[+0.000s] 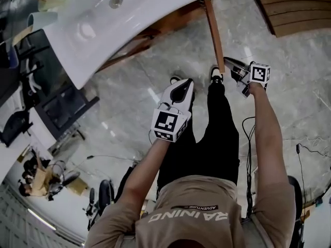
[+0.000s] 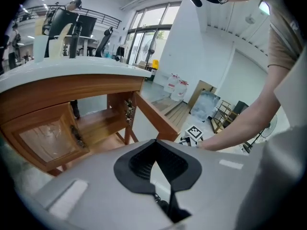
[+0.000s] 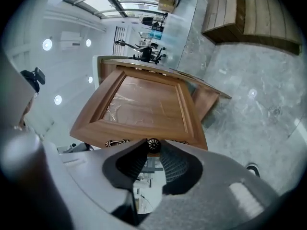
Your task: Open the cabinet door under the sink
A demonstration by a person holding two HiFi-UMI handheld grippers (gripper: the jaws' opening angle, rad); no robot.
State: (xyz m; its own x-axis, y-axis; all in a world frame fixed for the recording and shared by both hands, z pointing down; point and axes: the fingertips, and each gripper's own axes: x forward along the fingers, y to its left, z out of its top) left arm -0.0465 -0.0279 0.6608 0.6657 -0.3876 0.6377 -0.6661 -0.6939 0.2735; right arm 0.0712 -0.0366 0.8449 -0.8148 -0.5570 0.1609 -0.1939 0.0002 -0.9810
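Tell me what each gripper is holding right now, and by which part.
The right gripper grips the cabinet door by its round knob. The left gripper holds nothing; its jaws are together.

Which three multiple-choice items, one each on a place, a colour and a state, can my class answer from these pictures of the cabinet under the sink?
1. Where is the door's knob? A between the right hand-held gripper's jaws; B lying loose, off the door; C out of every view.
2. What colour is the cabinet door? A white; B brown wood; C black.
3. How does the door stand? A shut flush; B swung open; C taken off.
Answers: 1 A, the right gripper view shows the dark knob at its jaw tips. 2 B, its panel shows brown wood grain. 3 B, the head view shows it edge-on, standing out from under the white sink.
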